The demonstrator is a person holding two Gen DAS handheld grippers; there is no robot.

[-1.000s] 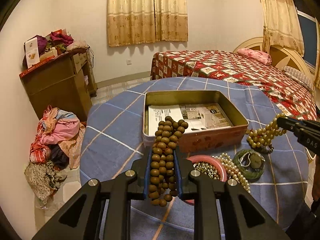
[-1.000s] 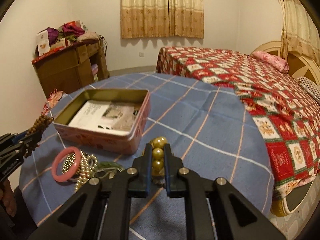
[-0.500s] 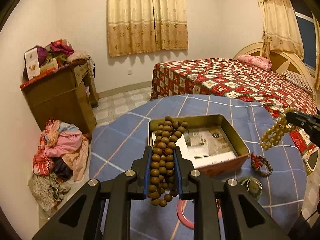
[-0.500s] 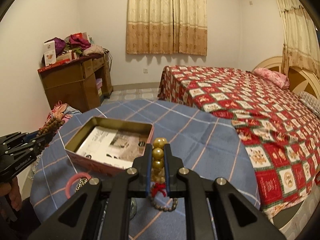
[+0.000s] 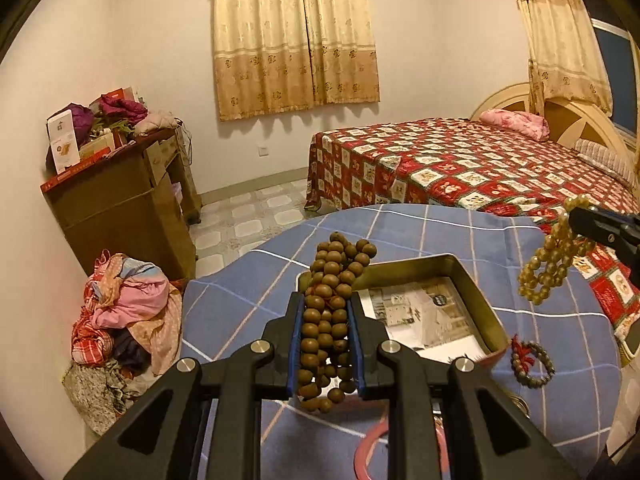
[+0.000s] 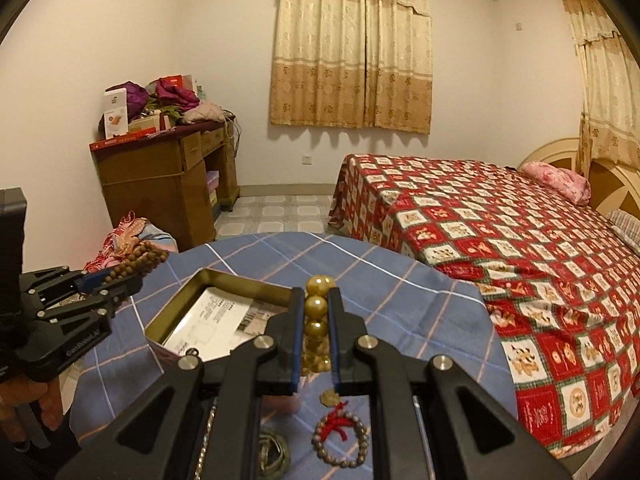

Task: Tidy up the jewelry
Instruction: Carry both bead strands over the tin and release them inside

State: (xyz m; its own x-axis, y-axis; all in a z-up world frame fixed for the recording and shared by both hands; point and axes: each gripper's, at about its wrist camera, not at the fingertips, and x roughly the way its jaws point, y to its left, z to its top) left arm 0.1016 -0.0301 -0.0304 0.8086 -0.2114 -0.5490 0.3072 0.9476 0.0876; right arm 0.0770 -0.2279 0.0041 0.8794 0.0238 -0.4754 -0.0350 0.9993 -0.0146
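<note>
My left gripper (image 5: 325,312) is shut on a bunch of brown wooden beads (image 5: 330,304) and holds it above the near left corner of an open tin box (image 5: 474,280) lined with printed paper. My right gripper (image 6: 316,312) is shut on a string of golden beads (image 6: 316,306), raised above the table to the right of the box; the string also shows hanging at the right of the left wrist view (image 5: 550,256). The left gripper with its beads shows in the right wrist view (image 6: 120,276).
The round table has a blue checked cloth (image 5: 400,224). On it lie a small bead bracelet with a red tassel (image 6: 340,434), a pink bangle (image 5: 376,448) and a green bangle (image 6: 274,454). A bed (image 6: 500,216), a wooden desk (image 5: 120,200) and a pile of clothes (image 5: 128,312) surround the table.
Both grippers have risen from the table with their bead strings. The golden beads lifted clear, leaving the red-tasselled bracelet on the cloth. The box and table now look lower and further off.
</note>
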